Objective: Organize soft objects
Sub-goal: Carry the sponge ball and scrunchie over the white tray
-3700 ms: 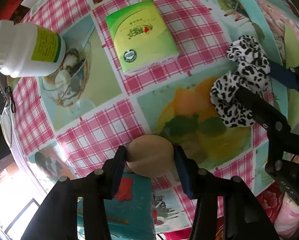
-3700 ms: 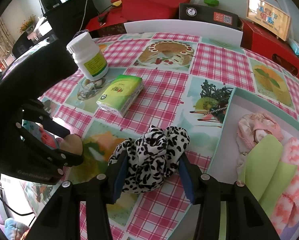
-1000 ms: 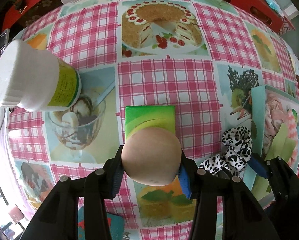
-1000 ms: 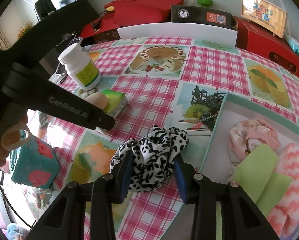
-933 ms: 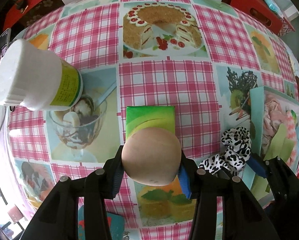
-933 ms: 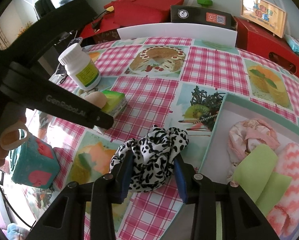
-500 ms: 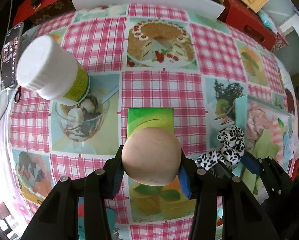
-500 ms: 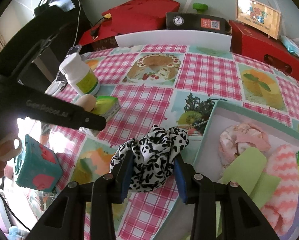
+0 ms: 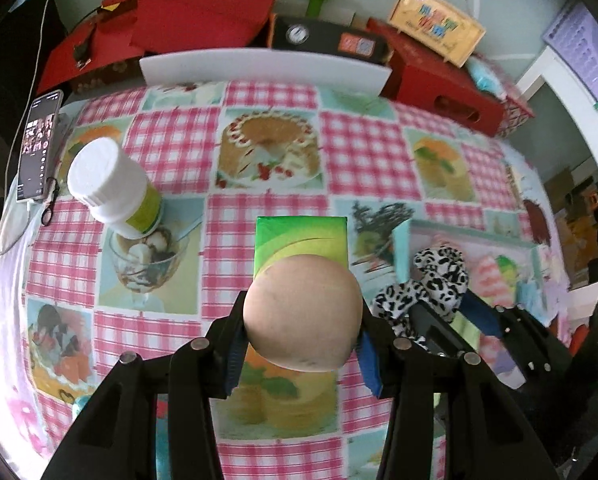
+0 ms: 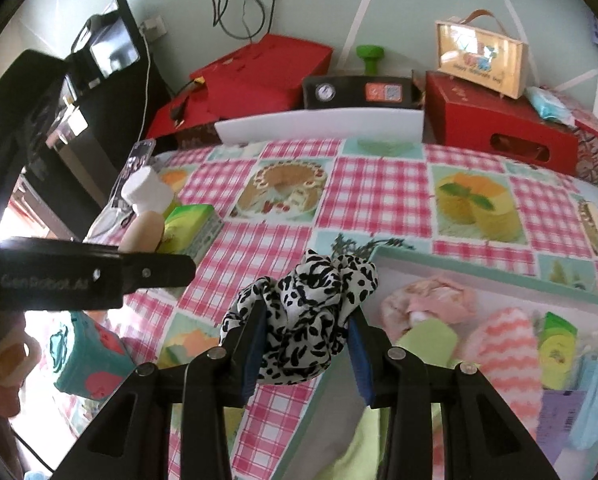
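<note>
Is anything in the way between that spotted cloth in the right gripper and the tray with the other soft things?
Nothing visible. The cloth, held by the right gripper, hangs beside the tray; only its rim lies between.

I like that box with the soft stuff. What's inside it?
Inside the box lie a pink cloth, a pink-and-white zigzag sock, a pale green piece and a green-yellow roll. The gripper and spotted scrunchie hide its near corner.

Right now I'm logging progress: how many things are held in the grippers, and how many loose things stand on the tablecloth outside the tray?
Held: 2, beige ball, leopard-print scrunchie.
Loose on tablecloth: 3, white bottle, green tissue pack, teal cube.
Total: 5.
</note>
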`<state>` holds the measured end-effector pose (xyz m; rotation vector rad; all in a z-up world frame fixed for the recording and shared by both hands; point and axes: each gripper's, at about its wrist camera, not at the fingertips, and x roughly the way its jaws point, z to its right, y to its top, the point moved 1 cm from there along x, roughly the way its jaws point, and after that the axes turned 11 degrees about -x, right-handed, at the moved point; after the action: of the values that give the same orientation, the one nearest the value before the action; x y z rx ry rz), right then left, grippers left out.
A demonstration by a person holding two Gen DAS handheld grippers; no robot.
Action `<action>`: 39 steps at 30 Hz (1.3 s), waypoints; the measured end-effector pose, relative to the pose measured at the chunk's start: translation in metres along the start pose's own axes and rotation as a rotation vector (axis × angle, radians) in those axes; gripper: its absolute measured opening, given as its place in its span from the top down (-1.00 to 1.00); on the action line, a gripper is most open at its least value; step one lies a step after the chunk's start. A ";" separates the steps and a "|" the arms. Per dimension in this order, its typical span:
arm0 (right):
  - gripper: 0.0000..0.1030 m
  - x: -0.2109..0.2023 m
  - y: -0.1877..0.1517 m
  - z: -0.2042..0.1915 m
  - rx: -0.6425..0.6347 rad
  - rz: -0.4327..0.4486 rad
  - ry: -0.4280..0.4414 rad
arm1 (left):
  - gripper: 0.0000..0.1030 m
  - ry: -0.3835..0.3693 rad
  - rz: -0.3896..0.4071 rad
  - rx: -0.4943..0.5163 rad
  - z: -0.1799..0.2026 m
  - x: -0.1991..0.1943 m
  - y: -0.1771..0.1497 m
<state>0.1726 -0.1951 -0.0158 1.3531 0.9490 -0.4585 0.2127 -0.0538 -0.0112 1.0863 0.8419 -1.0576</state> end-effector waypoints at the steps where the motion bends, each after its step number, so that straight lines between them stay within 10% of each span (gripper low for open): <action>1: 0.21 -0.002 0.000 0.002 0.003 0.005 -0.004 | 0.06 -0.008 0.005 -0.001 0.004 -0.001 0.000; 17: 0.21 -0.058 -0.005 0.063 0.141 0.102 -0.118 | 0.06 -0.078 0.048 0.080 0.073 0.005 -0.007; 39: 0.21 -0.068 -0.061 0.166 0.417 0.011 -0.265 | 0.06 -0.132 -0.028 0.116 0.108 0.067 -0.038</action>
<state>0.1383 -0.3810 -0.0096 1.6198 0.6464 -0.8386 0.1993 -0.1785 -0.0541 1.0917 0.6989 -1.2003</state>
